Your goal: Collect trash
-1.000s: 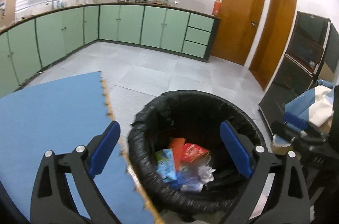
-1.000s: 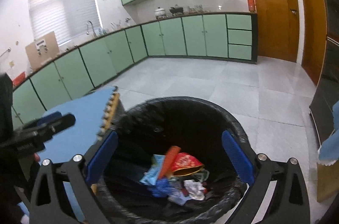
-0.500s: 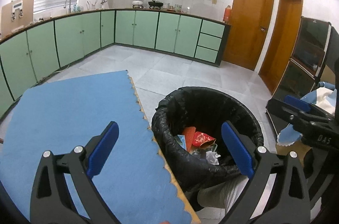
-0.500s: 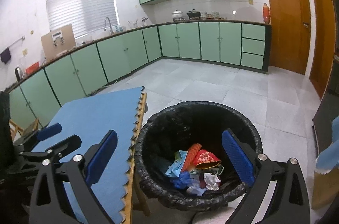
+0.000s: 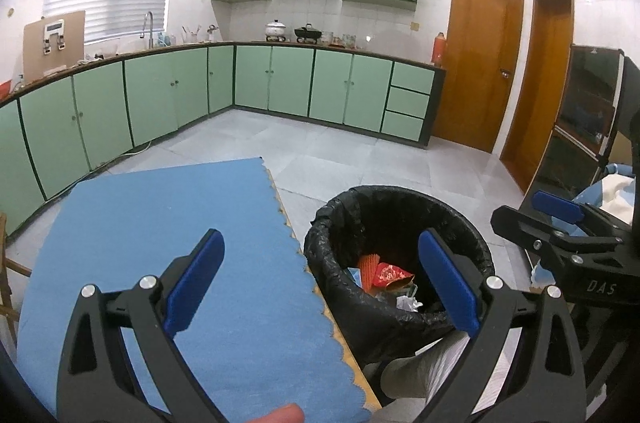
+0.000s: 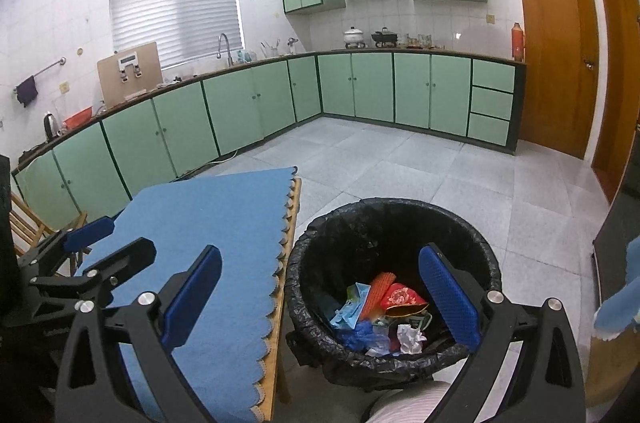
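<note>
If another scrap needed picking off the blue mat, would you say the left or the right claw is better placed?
Probably the left. The left claw hangs open over the blue mat, while the right claw sits open nearer the black bin. No scrap shows on the mat.

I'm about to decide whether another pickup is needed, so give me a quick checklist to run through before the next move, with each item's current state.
1. Left gripper empty, jaws apart: ok.
2. Right gripper empty, jaws apart: ok.
3. Trash bin upright beside the table, liner over the rim: ok.
4. Collected trash, such as the red wrapper and crumpled paper, lies inside the bin: ok.
5. Blue tablecloth shows no trash in view: ok.
6. Floor near the bin free of litter: ok where visible; behind the bin, cannot tell.
</note>
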